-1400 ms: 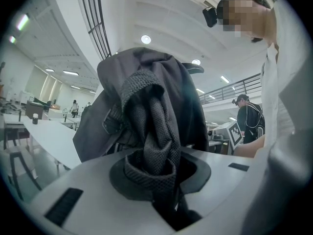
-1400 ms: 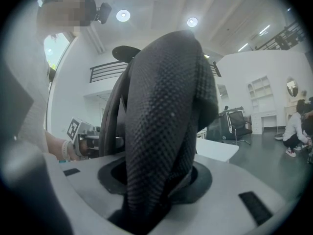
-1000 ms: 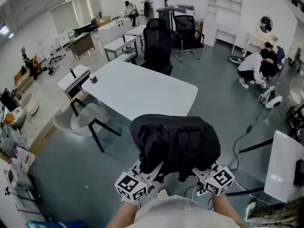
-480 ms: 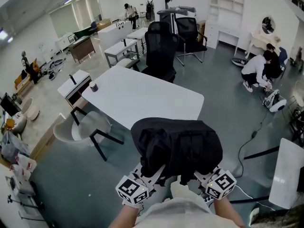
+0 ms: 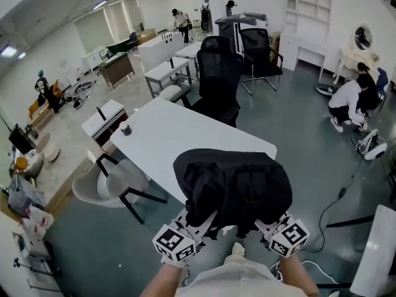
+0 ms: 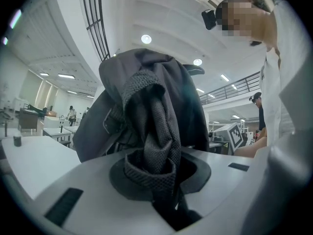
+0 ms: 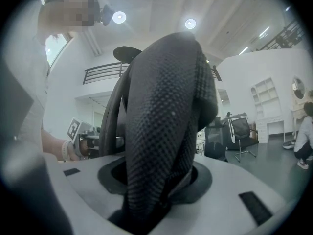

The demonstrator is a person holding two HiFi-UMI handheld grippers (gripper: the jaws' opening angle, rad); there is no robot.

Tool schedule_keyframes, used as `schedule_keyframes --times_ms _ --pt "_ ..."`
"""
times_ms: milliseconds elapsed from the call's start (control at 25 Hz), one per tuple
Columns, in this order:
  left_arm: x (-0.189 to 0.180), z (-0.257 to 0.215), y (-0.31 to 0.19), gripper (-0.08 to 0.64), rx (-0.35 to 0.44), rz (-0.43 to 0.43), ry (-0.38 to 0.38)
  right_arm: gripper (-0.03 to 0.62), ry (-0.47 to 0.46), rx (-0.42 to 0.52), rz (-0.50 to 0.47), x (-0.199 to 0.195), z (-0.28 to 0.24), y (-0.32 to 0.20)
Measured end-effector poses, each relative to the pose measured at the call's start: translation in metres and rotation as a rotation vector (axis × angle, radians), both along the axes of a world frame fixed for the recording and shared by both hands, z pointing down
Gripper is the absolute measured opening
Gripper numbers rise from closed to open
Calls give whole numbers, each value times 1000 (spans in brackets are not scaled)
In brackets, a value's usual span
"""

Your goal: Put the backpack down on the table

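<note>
Lee: Table [image 5: 185, 135] and room have slid down and nearer in the head view since a second ago. The white top's near edge was clear of the backpack [image 5: 232, 187] then, and now the bag covers it.

Kim: And the bag itself?

Lee: It sits in the same place, lower centre of the frame, a black bulk carried above both grippers. From above I cannot tell whether its underside touches the tabletop.

Kim: What has the left gripper [image 5: 199, 220] got?

Lee: Its jaws are pinched on a narrow mesh strap [image 6: 151, 131] of the backpack. In the left gripper view the strap drops straight into the gap between them, folded over, with the bag's body rising behind it.

Kim: The right gripper [image 5: 265, 223]?

Lee: It is clamped too, on a wide padded strap [image 7: 166, 121] that fills the middle of the right gripper view and runs down between the jaws. That strap is thicker, so the jaws stand wider than the left ones.

Kim: Anything on the table?

Lee: A small dark cup [image 5: 125, 129] stands near its left corner. A black office chair [image 5: 218, 79] is at the far edge, upper centre of the frame. A white chair [image 5: 102, 181] is at the left side, turned partly away. A crouching person [image 5: 349, 101] is at the far right.
</note>
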State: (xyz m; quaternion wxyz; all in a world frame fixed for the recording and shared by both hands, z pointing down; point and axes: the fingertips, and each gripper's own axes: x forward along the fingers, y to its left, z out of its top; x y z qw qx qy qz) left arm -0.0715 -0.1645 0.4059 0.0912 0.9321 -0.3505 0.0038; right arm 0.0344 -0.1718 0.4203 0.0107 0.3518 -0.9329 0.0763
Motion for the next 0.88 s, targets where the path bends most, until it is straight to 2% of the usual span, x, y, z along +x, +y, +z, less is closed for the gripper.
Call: schedule_keyframes --times_ms 240,440,720,880 --pt "16 -3 -89 97 29 -34 -8 189 2 34 -8 16 -4 -91" --pt "20 14 -144 97 45 -73 -11 189 14 51 -26 20 13 -148" --pt "11 56 -201 97 -8 -96 3 190 53 12 0 13 53 -205" --pt "7 76 -231 97 -34 -81 9 192 67 -9 38 9 71 -233"
